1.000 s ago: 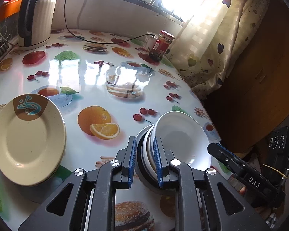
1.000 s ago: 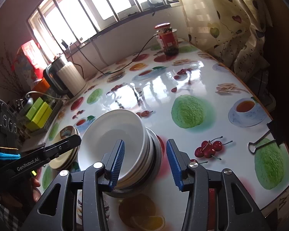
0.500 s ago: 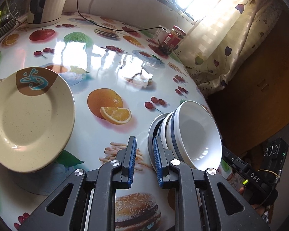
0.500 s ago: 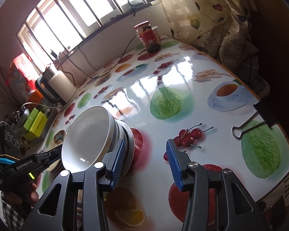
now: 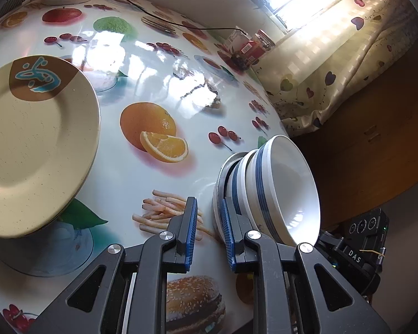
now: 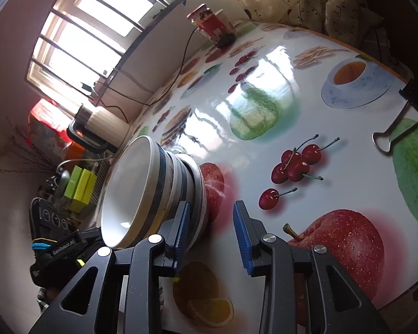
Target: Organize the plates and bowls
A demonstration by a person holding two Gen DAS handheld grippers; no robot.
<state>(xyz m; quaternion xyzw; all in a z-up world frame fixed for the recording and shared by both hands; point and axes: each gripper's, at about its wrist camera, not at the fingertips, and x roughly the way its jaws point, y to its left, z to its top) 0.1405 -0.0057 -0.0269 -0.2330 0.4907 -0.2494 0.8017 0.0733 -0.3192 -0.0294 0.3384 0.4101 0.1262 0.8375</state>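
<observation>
On the left of the left wrist view a cream speckled plate (image 5: 33,144) with a brown patch and a blue squiggle at its far rim sits on the table (image 5: 142,64), on top of at least one more plate whose edge shows beneath it. The table wears a glossy white cloth printed with oranges, cherries, chips and a burger.

To the right, near the table's edge, stands the stack of bowls (image 5: 273,189): white bowls with dark blue bands round the outside, nested together on what looks like a shallow grey dish. The top bowl is plain white inside.

The left gripper (image 5: 207,233) has its jaws set narrow with nothing between the blue pads; only the printed cloth shows in the gap, and the right-hand finger lies just beside the stack's base.

In the right wrist view the same stack (image 6: 153,189) is at the left, and the right gripper (image 6: 210,235) is beside it. Its jaws have just been closing yet are still apart, with bare cloth between them; the left pad (image 6: 182,231) is up against the bottom dish's rim. A red-lidded jar (image 6: 211,26) stands far back by the window, and a binder clip (image 6: 395,130) grips the cloth at the right edge.
</observation>
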